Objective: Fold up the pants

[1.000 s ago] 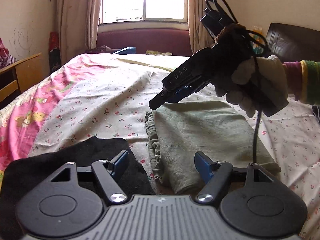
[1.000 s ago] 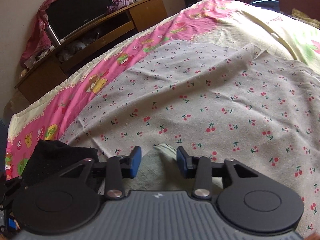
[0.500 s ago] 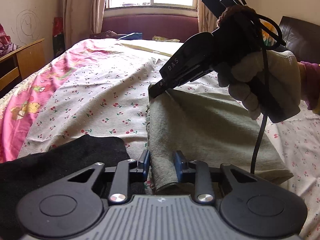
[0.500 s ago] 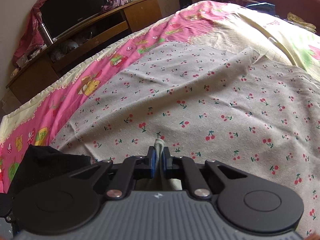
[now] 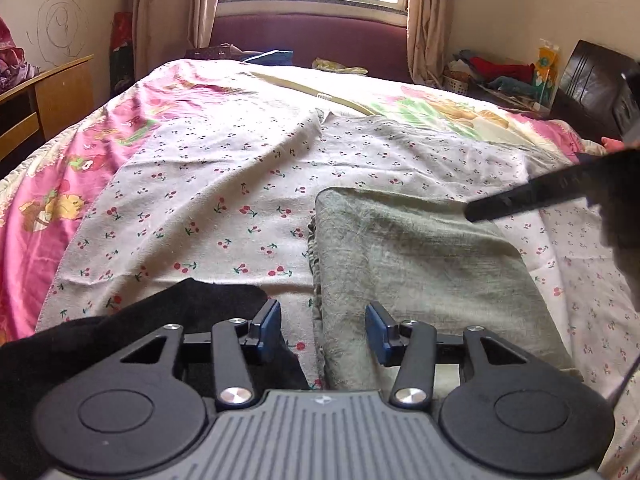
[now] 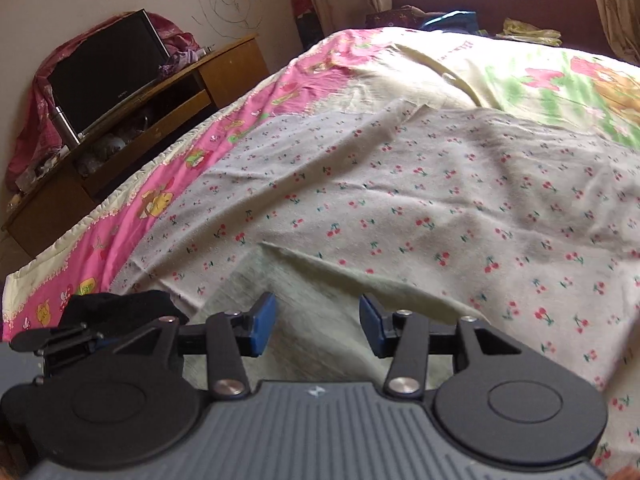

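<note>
Grey-green pants (image 5: 424, 264) on white cherry-print sheet (image 5: 224, 200); black cloth (image 5: 168, 316).

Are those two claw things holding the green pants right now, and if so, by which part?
Nothing is held. The left gripper and right gripper both have their jaws open above the folded green pants, gripping no cloth.

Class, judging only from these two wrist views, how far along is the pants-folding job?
Done: the grey-green pants lie folded into a flat rectangle on the cherry-print sheet. In hand: nothing; the left hand-held gripper and right hand-held gripper are both open above the fabric. Left: possibly one more fold or tidying; the black garment beside it lies unfolded.
</note>
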